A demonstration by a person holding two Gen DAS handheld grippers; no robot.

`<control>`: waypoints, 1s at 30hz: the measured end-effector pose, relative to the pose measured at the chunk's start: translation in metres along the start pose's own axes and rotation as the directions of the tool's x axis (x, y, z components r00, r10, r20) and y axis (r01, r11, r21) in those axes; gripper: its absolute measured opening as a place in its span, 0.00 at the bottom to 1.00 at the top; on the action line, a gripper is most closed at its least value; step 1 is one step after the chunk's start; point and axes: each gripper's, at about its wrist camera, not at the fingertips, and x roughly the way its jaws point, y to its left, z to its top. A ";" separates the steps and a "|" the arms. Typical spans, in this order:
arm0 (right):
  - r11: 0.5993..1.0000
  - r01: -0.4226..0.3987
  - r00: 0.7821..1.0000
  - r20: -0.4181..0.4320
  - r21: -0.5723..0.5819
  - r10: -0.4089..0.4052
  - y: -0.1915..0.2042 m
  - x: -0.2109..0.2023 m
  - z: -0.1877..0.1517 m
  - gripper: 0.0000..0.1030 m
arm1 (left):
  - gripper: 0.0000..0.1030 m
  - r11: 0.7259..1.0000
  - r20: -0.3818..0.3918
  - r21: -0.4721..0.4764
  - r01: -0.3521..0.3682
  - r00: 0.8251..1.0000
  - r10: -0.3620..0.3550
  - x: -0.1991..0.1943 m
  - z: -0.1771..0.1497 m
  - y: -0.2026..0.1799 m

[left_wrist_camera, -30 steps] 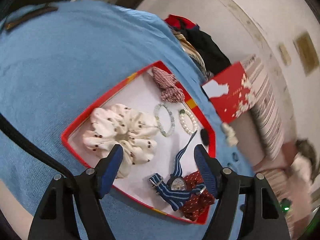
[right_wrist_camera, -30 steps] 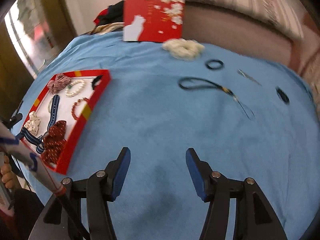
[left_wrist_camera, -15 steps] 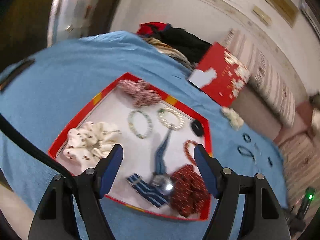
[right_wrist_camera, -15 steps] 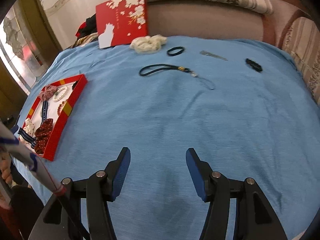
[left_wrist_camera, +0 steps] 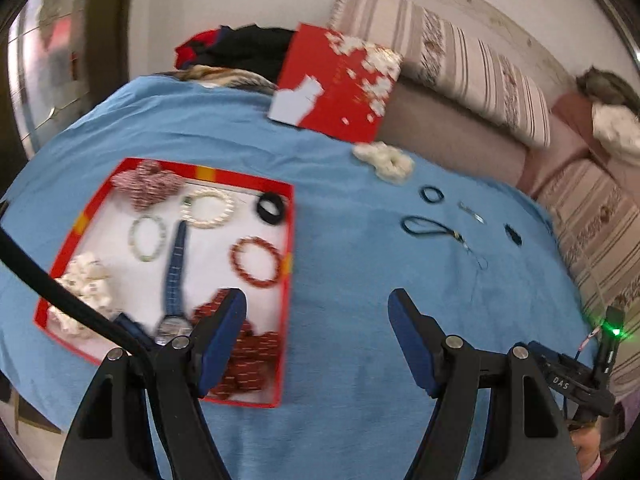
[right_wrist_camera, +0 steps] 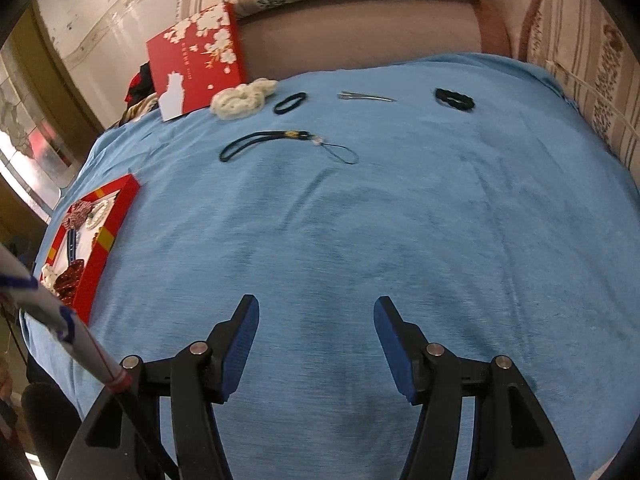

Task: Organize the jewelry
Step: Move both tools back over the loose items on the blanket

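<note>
Blue bedspread [right_wrist_camera: 400, 220] by sofa: red tray [left_wrist_camera: 286, 280] at left already holds bracelets, watch, scrunchies, while white scrunchie [right_wrist_camera: 242, 98], hair tie [right_wrist_camera: 290, 103], lanyard [right_wrist_camera: 264, 142], clip [right_wrist_camera: 366, 97], black scrunchie [right_wrist_camera: 454, 99] wait far; left gripper [left_wrist_camera: 318, 320] and right gripper [right_wrist_camera: 316, 330] wide open, empty.

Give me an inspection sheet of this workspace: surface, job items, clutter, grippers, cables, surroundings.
Surface: blue cloth, wrinkled.
Job's things: red tray holds bracelets, scrunchies and a watch. Loose on the cloth: cream scrunchie, black hair tie, lanyard, hair clip, black scrunchie.
Clutter: red box lid leaning at the back; clothes pile.
Grippers: left gripper and right gripper both open, empty.
Cables: black cable across the left view.
Surroundings: striped sofa cushions, wall.
</note>
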 end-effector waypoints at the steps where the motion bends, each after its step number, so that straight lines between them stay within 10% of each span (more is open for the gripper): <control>1: 1.000 0.004 1.000 -0.001 0.006 -0.004 -0.005 0.000 0.000 0.62 | 0.70 1.000 -0.013 0.006 0.005 1.000 -0.005 0.006 0.000 -0.007; 30: 0.992 0.075 0.996 0.047 0.105 -0.081 -0.077 0.052 0.048 0.64 | 0.70 0.996 -0.192 0.089 0.025 0.981 -0.007 0.184 0.052 -0.091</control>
